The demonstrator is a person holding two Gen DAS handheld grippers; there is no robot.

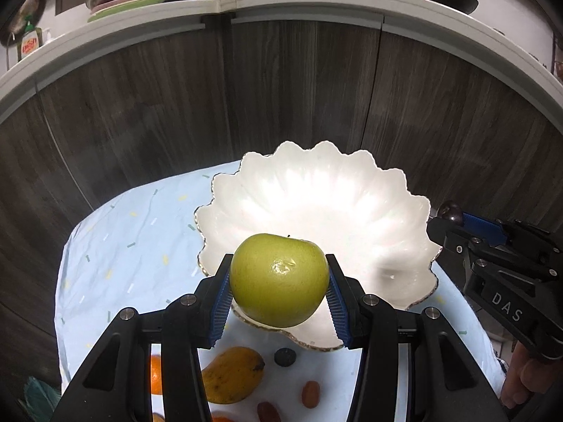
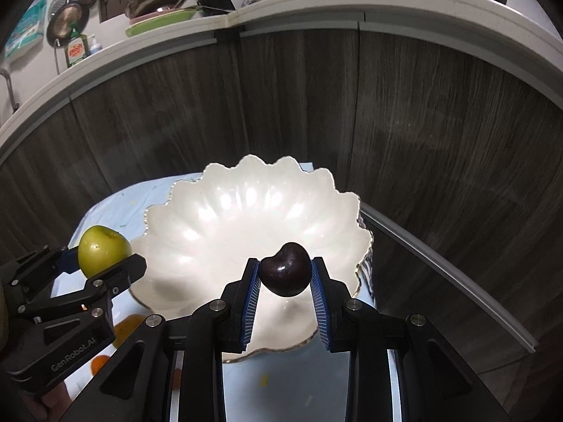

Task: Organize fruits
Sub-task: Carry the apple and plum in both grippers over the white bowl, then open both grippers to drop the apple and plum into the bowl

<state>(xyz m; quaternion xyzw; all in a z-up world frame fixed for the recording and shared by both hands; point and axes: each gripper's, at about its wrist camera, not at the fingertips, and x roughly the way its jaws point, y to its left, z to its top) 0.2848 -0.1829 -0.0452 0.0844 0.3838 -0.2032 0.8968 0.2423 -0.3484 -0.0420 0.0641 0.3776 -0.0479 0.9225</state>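
My left gripper [image 1: 279,281] is shut on a green apple [image 1: 279,279], held over the near rim of a white scalloped bowl [image 1: 316,193]. In the right wrist view the same apple [image 2: 102,249] shows at the left, beside the bowl [image 2: 228,218]. My right gripper [image 2: 285,276] is shut on a dark purple cherry [image 2: 285,269] above the bowl's near side. That cherry [image 1: 450,211] and the right gripper [image 1: 454,219] appear at the bowl's right edge in the left wrist view. The bowl holds nothing.
On the pale blue cloth [image 1: 133,239] near me lie a mango [image 1: 232,374], an orange [image 1: 156,374], a dark berry [image 1: 285,357] and small reddish fruits [image 1: 310,393]. Dark wood cabinet doors [image 1: 299,88] rise behind the table, with a counter of dishes [image 1: 130,0] above.
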